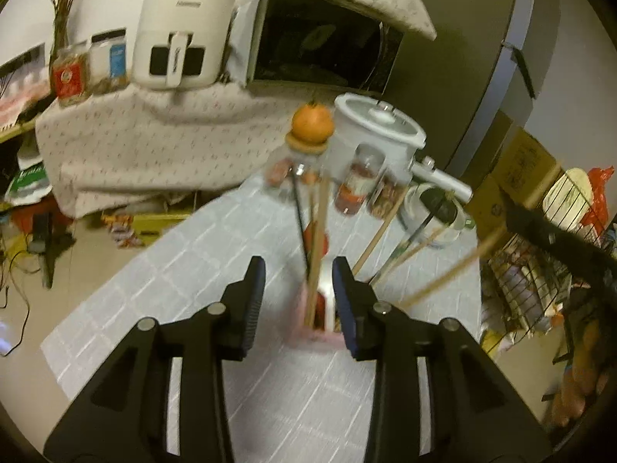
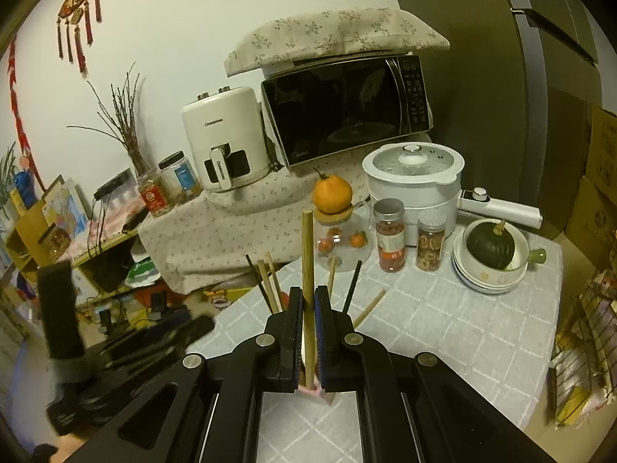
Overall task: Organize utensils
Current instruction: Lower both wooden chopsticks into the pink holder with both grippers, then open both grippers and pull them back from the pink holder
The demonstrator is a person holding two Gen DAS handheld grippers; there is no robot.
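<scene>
left gripper jaws apart over the blurred pink holder, gripping nothing | holder base hidden behind fingers | sticks inside, around six, count unsure | right gripper clamped on one wooden chopstick standing upright over the holder

Right gripper at bottom centre is clamped on a wooden chopstick standing upright, more chopsticks fanning out behind.
</scene>
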